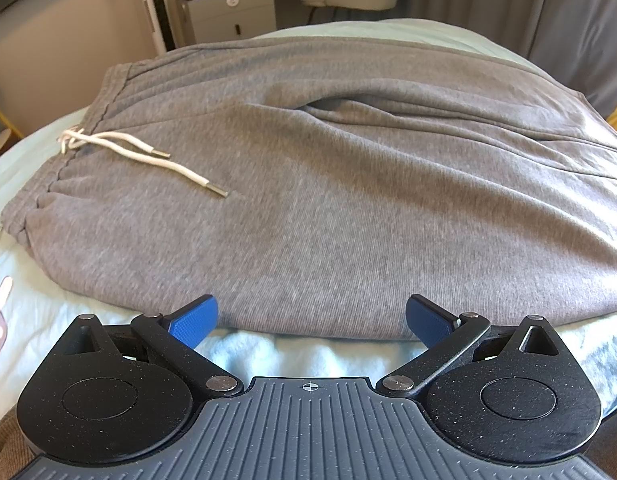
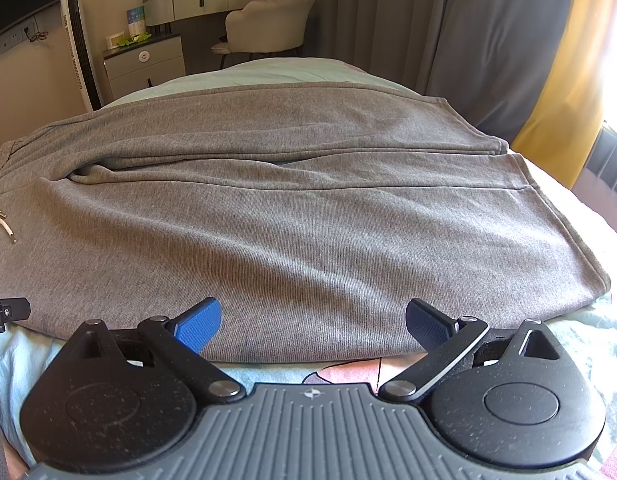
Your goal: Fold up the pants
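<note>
Pants [image 1: 328, 184] lie flat on bed [image 1: 268, 354] ahead of left gripper [image 1: 312, 320] — jaws spread, empty; leg ends cut off right of drawstring [image 1: 148, 156]. Right wrist view: right gripper [image 2: 313, 322] spread wide at near hem edge — waistband mostly cropped.

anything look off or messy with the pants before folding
Mostly fine. The grey pants lie flat on the bed, but a puckered fold bunches at the crotch, and the drawstring sprawls loose. Both grippers are open.
</note>
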Demonstrator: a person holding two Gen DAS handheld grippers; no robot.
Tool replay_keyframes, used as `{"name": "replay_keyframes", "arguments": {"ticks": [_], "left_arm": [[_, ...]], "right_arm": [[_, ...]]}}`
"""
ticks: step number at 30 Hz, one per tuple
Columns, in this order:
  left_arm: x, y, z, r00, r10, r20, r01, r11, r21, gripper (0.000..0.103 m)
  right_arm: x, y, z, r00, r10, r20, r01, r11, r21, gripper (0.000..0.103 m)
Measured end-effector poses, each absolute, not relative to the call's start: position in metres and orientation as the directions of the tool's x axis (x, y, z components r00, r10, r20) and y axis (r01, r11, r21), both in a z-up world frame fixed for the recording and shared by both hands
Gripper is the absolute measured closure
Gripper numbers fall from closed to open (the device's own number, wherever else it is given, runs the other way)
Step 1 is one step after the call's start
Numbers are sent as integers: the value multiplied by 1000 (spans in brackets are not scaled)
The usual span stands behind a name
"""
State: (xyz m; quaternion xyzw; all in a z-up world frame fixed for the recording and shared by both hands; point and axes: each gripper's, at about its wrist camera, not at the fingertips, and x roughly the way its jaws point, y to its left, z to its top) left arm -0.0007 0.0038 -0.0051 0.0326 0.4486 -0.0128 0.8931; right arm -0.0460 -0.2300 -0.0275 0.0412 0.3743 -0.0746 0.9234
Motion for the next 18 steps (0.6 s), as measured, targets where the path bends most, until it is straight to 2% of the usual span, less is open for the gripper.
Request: {"name": "replay_keyframes", "arguments": {"ticks": [18], "left_arm": [[-1,4,-7,592,7,-806,49,998,45,0]], "right_arm": [[-48,-229,-28,708,-105,-699,168,985,22,4]]}}
